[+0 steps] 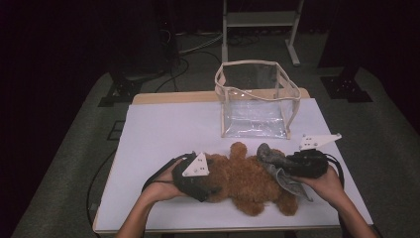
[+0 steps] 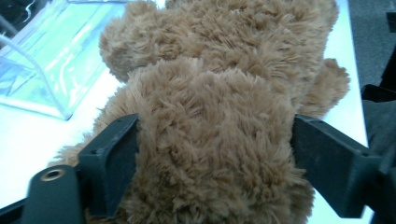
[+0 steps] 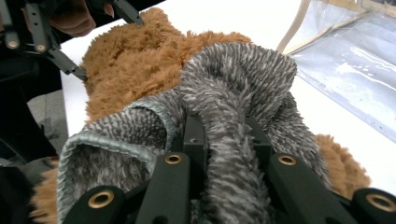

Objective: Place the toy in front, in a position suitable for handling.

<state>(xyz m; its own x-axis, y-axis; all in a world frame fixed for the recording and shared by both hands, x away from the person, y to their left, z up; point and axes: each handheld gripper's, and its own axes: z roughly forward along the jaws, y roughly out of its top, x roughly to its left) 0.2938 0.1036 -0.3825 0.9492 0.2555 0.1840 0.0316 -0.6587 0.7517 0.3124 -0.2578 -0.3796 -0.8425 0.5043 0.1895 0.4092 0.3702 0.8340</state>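
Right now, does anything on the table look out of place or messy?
The grey cloth is bunched up, draped over the teddy bear instead of lying flat. The bear lies sprawled on its side. Nothing looks spilled or damaged.

The brown teddy bear [image 1: 245, 181] lies across the near middle of the desk [image 1: 163, 129], blocking the way between the left tongs [image 1: 210, 191] and the right tongs [image 1: 277, 161]. A grey cloth [image 1: 282, 171] drapes over its right end. The clear bag [image 1: 255, 101] stands just behind the bear, mouth upward. The desk's left half lies bare, open to passage.
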